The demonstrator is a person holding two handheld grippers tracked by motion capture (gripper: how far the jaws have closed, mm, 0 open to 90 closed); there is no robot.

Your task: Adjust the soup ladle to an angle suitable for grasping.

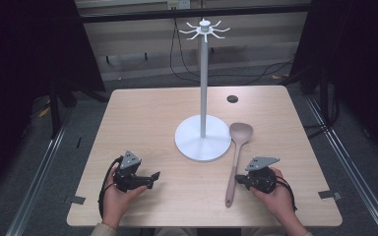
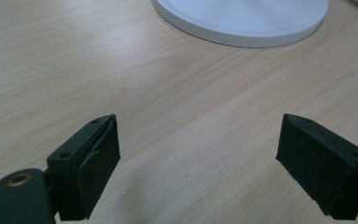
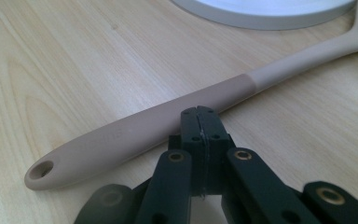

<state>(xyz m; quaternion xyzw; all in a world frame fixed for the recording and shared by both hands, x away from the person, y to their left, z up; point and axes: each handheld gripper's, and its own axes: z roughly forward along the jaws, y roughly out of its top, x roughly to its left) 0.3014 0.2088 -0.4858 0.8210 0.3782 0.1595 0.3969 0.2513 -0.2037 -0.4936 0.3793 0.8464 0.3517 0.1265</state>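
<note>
Wooden counter (image 1: 142,118), rectangular, carrying all items. White stand (image 1: 203,132) at centre: round base, upright pole, hook crown on top. Beige spoon (image 1: 236,157) lies flat to the right of the base, bowl far and just beside the base rim, handle pointing near. Left claw (image 1: 153,177), near left, released: jaws wide apart over bare wood. Right claw (image 3: 200,116), near right, clenched on nothing, tips against the spoon handle.
</note>
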